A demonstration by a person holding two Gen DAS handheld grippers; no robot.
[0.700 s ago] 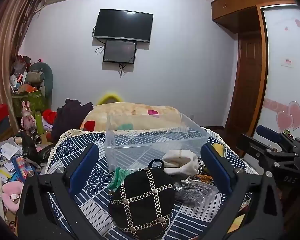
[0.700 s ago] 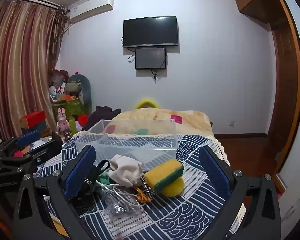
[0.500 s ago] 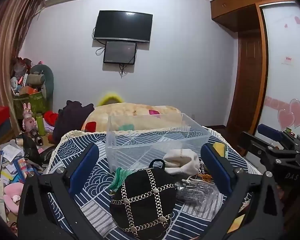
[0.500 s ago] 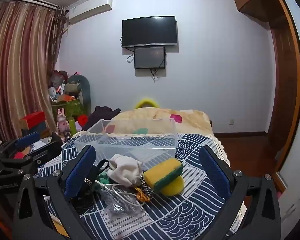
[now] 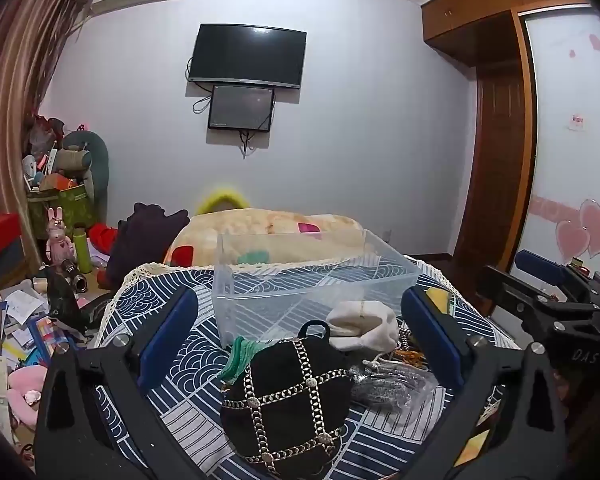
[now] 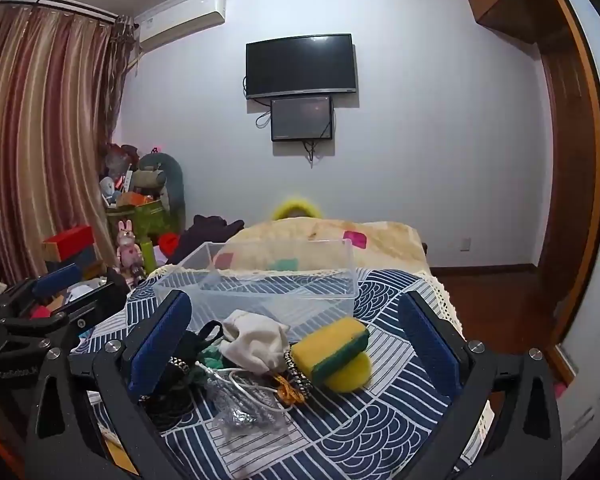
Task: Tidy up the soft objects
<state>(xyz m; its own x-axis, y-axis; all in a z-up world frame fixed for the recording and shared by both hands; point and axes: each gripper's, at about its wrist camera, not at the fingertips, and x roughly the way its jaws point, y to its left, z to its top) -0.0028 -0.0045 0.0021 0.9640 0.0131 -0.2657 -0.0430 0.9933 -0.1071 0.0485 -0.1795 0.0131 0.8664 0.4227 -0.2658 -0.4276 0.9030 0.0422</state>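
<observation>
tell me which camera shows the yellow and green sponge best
The right wrist view. There the sponge lies in full sight between the open right claw fingers, resting on a round yellow pad. The left wrist view shows only a yellow sliver behind a finger.

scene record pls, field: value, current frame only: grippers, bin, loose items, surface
left gripper: open, holding nothing, black studded bag between its fingers
right gripper: open, holding nothing, aimed at the pile
bin: clear plastic bin, looks empty, behind the pile
black studded bag: nearest the left gripper
white cloth pouch: middle of pile
sponge: yellow and green, resting on a round yellow sponge
clear plastic bag: crumpled, front of pile
surface: blue patterned cloth
</observation>
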